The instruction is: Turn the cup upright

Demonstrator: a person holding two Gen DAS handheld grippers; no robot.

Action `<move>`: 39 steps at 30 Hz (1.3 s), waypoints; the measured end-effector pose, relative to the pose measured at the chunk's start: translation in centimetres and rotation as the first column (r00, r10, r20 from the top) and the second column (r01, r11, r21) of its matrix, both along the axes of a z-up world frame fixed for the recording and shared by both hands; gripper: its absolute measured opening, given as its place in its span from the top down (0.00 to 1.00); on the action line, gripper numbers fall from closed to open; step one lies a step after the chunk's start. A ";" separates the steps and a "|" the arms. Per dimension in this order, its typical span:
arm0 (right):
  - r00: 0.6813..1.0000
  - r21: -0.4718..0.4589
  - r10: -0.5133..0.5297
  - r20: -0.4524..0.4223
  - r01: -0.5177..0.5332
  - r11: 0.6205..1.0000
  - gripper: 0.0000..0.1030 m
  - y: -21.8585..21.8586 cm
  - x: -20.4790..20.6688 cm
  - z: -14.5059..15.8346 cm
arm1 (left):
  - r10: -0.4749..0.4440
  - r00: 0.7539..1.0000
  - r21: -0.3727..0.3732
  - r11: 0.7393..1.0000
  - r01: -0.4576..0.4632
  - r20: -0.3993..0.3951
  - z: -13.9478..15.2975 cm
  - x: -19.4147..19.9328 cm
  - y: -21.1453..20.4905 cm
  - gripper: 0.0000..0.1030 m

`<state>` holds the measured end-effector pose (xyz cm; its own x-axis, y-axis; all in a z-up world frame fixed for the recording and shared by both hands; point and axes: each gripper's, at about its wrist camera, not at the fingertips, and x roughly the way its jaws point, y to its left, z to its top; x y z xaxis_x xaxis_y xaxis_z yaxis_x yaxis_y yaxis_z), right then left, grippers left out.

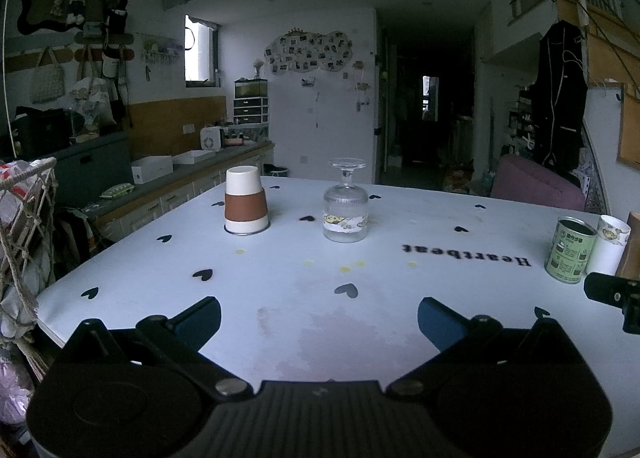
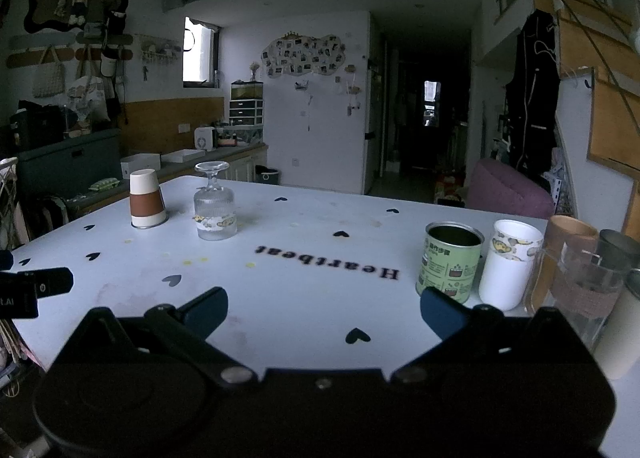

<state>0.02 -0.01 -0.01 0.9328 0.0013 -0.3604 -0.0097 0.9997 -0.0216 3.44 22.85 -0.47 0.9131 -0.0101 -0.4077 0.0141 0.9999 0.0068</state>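
Still inverted, paper cup (image 1: 245, 201) and goblet (image 1: 345, 205) await both gaping tongs (image 1: 319, 318) (image 2: 324, 312); a careless pinch could topple the glass.

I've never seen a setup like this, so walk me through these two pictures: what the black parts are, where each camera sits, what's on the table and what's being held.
No robot here: a person holds a two-finger gripper in each hand, each with a fisheye camera looking along its fingers. The black shape at the bottom of one picture is the left gripper; in the other, the right gripper. Both are open and hold nothing. On the white heart-print table stand an upside-down paper cup and an upside-down stemmed glass. To the right stand a green tin, a white cup and more containers, all upright.
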 end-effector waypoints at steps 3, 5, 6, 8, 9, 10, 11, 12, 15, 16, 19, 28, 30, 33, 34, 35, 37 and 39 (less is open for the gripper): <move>1.000 0.000 -0.001 0.000 0.001 1.000 0.00 0.0 0.0 0.0 | 0.000 1.000 0.000 1.000 0.000 -0.001 0.0 0.0 0.0 0.00; 1.000 0.000 -0.001 0.000 0.001 1.000 0.00 0.0 0.0 0.0 | 0.000 1.000 0.000 1.000 0.000 -0.001 0.0 0.0 0.0 0.00; 1.000 0.000 -0.001 0.000 0.001 1.000 0.00 0.0 0.0 0.0 | 0.000 1.000 0.000 1.000 0.000 0.000 0.0 0.0 0.0 0.00; 1.000 0.000 -0.002 0.000 0.002 1.000 0.00 0.0 0.0 0.0 | 0.001 1.000 0.000 1.000 -0.001 0.000 0.0 0.0 0.0 0.00; 1.000 0.000 -0.001 0.000 0.001 1.000 0.00 0.0 0.0 0.0 | 0.000 1.000 0.000 1.000 0.000 -0.001 0.0 0.0 0.0 0.00; 1.000 0.000 -0.001 0.001 0.001 1.000 0.00 0.0 0.0 0.0 | 0.000 1.000 0.000 1.000 0.000 -0.001 0.0 0.0 0.0 0.00; 1.000 0.000 -0.001 0.000 0.001 1.000 0.00 0.0 0.0 0.0 | 0.000 1.000 0.000 1.000 0.000 -0.001 0.0 0.0 0.0 0.00; 1.000 0.000 -0.001 0.000 0.001 1.000 0.00 0.0 0.0 0.0 | 0.000 1.000 0.000 1.000 0.000 -0.001 0.0 0.0 0.0 0.00; 1.000 0.001 -0.001 -0.001 0.001 1.000 0.00 0.0 0.0 0.0 | 0.000 1.000 0.001 1.000 0.000 -0.002 0.0 0.0 0.0 0.00; 1.000 0.001 0.000 -0.001 0.000 1.000 0.00 0.0 0.0 0.0 | 0.000 1.000 0.000 1.000 0.000 -0.001 0.0 0.0 0.0 0.00; 1.000 -0.001 -0.002 0.000 0.002 1.000 0.00 0.0 0.0 0.0 | 0.000 1.000 0.000 1.000 0.000 -0.001 0.0 0.0 0.0 0.00; 1.000 0.002 -0.001 -0.001 0.001 1.000 0.00 0.0 0.0 0.0 | 0.000 1.000 0.001 1.000 0.000 -0.002 0.0 0.0 0.0 0.00; 1.000 0.002 -0.002 -0.001 0.002 1.000 0.00 0.0 -0.1 0.0 | -0.001 1.000 0.001 1.000 0.001 -0.002 0.1 0.1 -0.1 0.00; 1.000 0.000 -0.001 0.001 0.001 1.000 0.00 0.0 0.0 0.0 | -0.002 1.000 0.000 1.000 0.002 -0.002 0.1 0.1 -0.1 0.00; 1.000 0.001 -0.001 0.000 0.001 1.000 0.00 0.0 0.0 0.0 | -0.002 1.000 0.000 1.000 0.002 -0.002 -0.3 0.0 0.1 0.00; 1.000 0.002 -0.001 0.000 0.001 1.000 0.00 0.0 0.0 0.0 | -0.004 1.000 -0.001 1.000 0.004 -0.002 -0.3 0.0 0.0 0.00; 1.000 0.002 -0.001 0.000 0.001 1.000 0.00 0.0 -0.1 0.0 | -0.007 1.000 -0.006 1.000 0.007 -0.002 -0.5 0.3 0.0 0.00; 1.000 0.004 -0.002 0.001 0.002 1.000 0.00 -1.2 0.3 0.0 | -0.015 1.000 -0.017 1.000 0.015 0.000 -0.4 0.8 -0.1 0.00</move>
<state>0.28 -1.19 -0.05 0.9331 0.0014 -0.3596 -0.0082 0.9998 -0.0174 4.27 22.71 -0.86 0.9126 -0.0305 -0.4078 0.0290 0.9995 -0.0100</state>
